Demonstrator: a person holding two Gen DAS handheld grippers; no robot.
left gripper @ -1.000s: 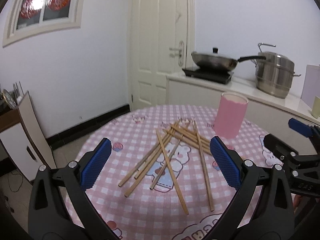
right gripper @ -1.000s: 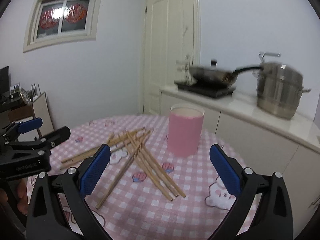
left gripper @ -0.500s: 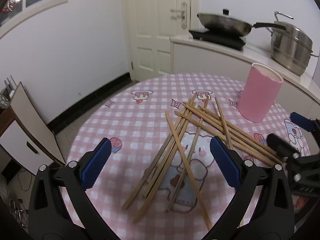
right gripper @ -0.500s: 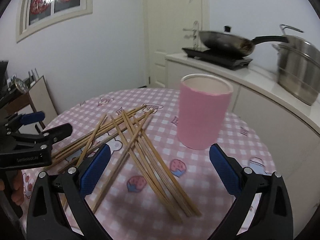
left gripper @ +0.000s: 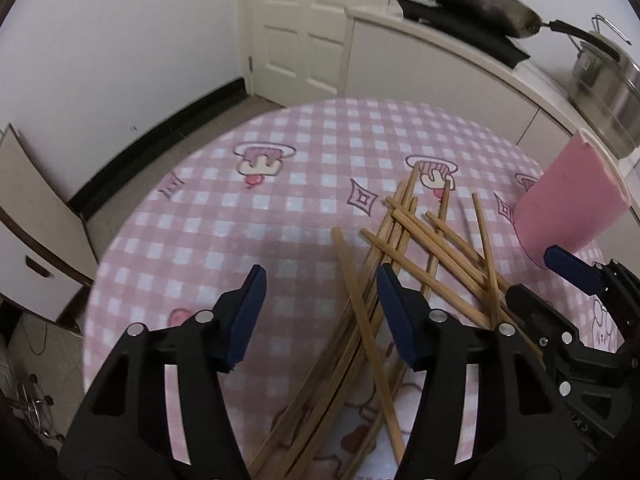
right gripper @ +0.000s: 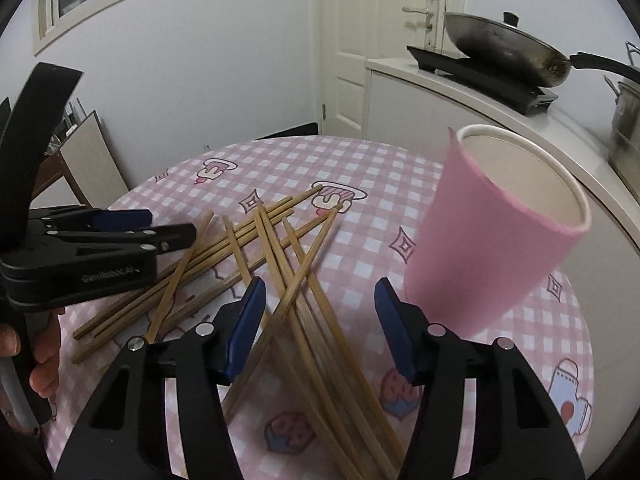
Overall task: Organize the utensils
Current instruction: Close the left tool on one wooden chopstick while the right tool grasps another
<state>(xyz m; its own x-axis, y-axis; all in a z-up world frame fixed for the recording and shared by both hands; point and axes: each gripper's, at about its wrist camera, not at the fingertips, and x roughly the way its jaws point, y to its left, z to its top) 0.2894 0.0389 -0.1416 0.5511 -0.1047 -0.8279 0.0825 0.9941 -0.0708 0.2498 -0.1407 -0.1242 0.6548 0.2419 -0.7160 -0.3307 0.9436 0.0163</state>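
Note:
Several wooden chopsticks (left gripper: 404, 252) lie crossed in a loose pile on the round table with a pink checked cloth (left gripper: 240, 216). They also show in the right wrist view (right gripper: 280, 256). An empty pink cup (right gripper: 492, 236) stands upright right of the pile; it also shows in the left wrist view (left gripper: 568, 204). My left gripper (left gripper: 320, 288) is open, low over the pile's left side. My right gripper (right gripper: 320, 300) is open above the pile's right side, close to the cup. Each gripper shows in the other's view: the right (left gripper: 560, 280) and the left (right gripper: 160, 228).
A white counter (right gripper: 448, 80) behind the table carries a stovetop with a wok (right gripper: 504, 48) and a steel pot (left gripper: 608, 80). A white door (left gripper: 304, 20) is at the back. A low cabinet (left gripper: 28, 232) stands left of the table.
Both grippers have moved down and closer to the chopsticks. Their jaws have narrowed but stay open. The chopsticks and cup have not moved.

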